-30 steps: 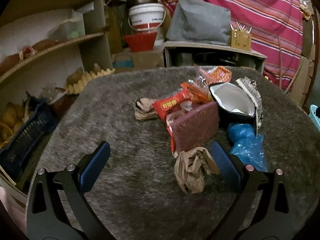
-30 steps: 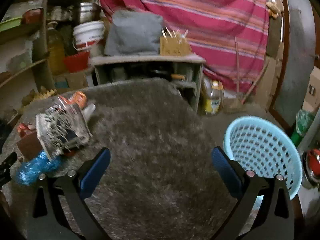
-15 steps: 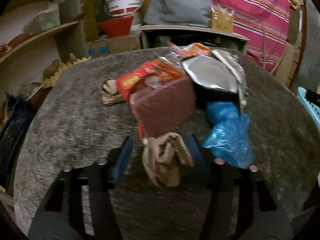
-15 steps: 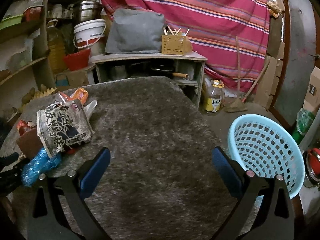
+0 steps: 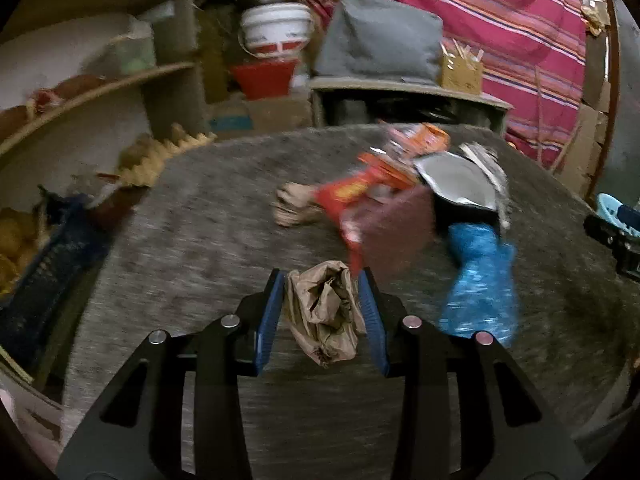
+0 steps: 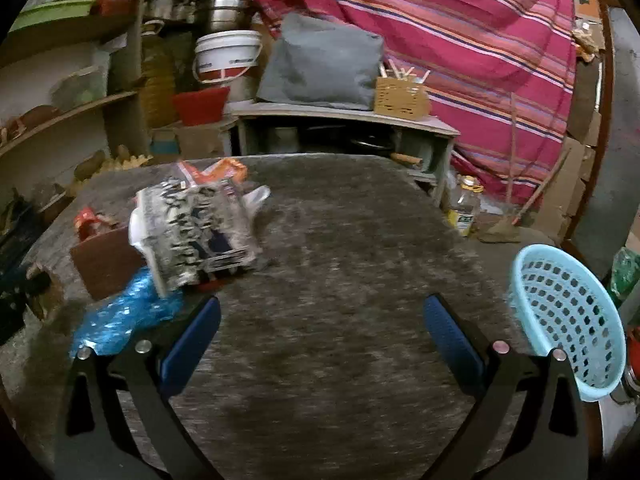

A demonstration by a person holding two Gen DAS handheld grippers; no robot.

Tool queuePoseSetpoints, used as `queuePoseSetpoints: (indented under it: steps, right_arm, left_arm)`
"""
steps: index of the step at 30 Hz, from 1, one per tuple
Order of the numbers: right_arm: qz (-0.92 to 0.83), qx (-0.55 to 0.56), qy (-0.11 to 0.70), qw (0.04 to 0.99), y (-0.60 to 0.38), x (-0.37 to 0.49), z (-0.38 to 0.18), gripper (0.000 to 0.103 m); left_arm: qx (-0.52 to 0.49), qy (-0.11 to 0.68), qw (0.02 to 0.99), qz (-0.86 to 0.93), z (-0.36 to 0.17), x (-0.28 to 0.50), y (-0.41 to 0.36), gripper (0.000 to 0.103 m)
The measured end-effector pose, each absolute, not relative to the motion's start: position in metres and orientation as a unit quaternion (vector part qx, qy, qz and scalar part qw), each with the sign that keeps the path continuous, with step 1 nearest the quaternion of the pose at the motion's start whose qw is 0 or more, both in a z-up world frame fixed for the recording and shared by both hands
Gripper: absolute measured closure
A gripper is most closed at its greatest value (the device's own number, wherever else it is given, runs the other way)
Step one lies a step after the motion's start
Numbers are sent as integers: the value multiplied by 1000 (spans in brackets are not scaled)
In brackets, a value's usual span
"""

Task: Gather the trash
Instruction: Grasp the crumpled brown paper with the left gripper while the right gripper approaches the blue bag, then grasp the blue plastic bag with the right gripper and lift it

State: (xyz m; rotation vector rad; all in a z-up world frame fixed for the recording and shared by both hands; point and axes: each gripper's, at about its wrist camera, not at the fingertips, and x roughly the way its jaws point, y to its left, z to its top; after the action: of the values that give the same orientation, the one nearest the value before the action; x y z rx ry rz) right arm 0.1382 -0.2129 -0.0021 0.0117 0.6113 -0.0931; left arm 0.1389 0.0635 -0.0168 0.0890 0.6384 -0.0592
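Observation:
My left gripper [image 5: 322, 280] is shut on a crumpled brown paper wad [image 5: 322, 312] and holds it above the grey carpeted table [image 5: 200, 220]. Beyond it lies a trash pile: a red snack wrapper [image 5: 348, 192], a maroon card [image 5: 396, 232], a blue plastic bag [image 5: 480, 280], a foil-lined black-and-white bag [image 5: 460, 180] and another brown paper wad [image 5: 292, 204]. My right gripper [image 6: 320, 316] is open and empty over bare carpet. The same pile sits to its left, with the printed bag [image 6: 196, 232] and the blue bag [image 6: 124, 316]. A light blue basket [image 6: 568, 316] stands at the right.
Wooden shelves [image 5: 100, 88] with produce and a dark blue crate [image 5: 44, 256] line the left. A low cabinet [image 6: 340, 128] with a grey cushion [image 6: 320, 68] and a wicker holder stands behind the table. A striped pink cloth [image 6: 460, 40] hangs at the back.
My left gripper has closed on the brown paper wad and lifted it off the carpet. My right gripper has stayed open and shifted a little.

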Motion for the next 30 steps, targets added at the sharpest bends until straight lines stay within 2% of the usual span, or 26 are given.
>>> queuePoseSetpoints:
  steps: [13, 22, 30]
  right_arm:
    - [-9, 6, 304, 953, -155, 140, -9, 4]
    - [23, -5, 311, 950, -115, 140, -11, 4]
    - [25, -27, 352, 935, -92, 160, -30, 7]
  left_arm:
    - [23, 276, 960, 46, 2, 128, 141, 66]
    - [22, 264, 963, 56, 3, 121, 149, 65]
    - [16, 266, 962, 55, 5, 122, 147, 65]
